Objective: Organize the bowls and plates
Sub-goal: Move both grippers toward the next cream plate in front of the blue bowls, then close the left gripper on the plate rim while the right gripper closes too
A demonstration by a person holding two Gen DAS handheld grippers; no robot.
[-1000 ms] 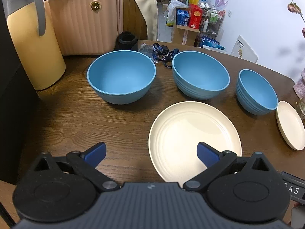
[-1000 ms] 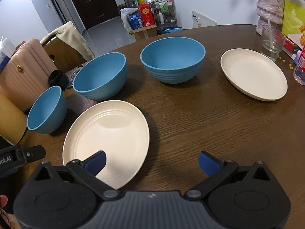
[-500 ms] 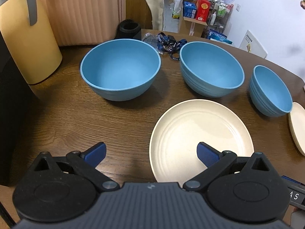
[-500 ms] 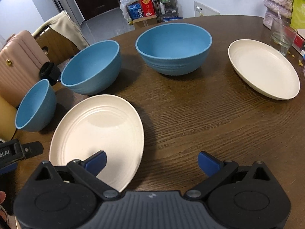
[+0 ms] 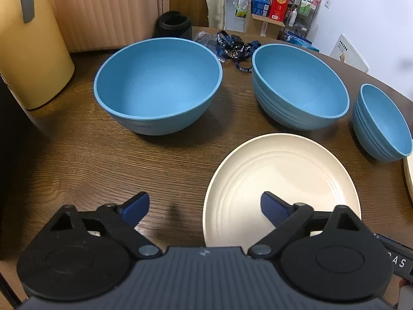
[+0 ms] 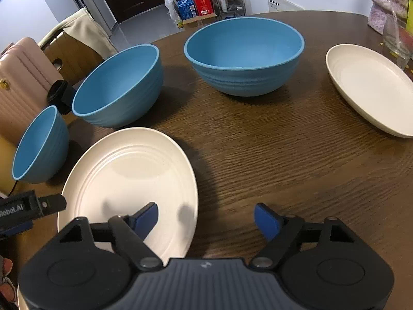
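Three blue bowls stand in a row on the wooden table: a large smooth one point(image 5: 157, 87), a ribbed one point(image 5: 299, 87) and a small one point(image 5: 382, 124). A cream plate point(image 5: 281, 183) lies in front of them. My left gripper point(image 5: 205, 208) is open and empty, straddling the plate's left edge just above the table. In the right wrist view the same plate point(image 6: 129, 180) lies at lower left, the bowls point(image 6: 245, 54) point(image 6: 118, 87) point(image 6: 38, 144) behind it, and a second cream plate point(image 6: 371, 90) at the right. My right gripper point(image 6: 206, 219) is open and empty over the near plate's right edge.
A yellow jug point(image 5: 28, 51) and a pink suitcase point(image 5: 108, 10) stand at the table's left. Blue lanyards point(image 5: 232, 46) and a black cup point(image 5: 174, 24) lie behind the bowls. A glass point(image 6: 395, 38) stands beyond the far plate. The left gripper's body point(image 6: 28, 209) shows at left.
Both grippers have moved forward and lower towards the near cream plate; the bowls and plate loom larger. Both stay open. Nothing on the table has moved.
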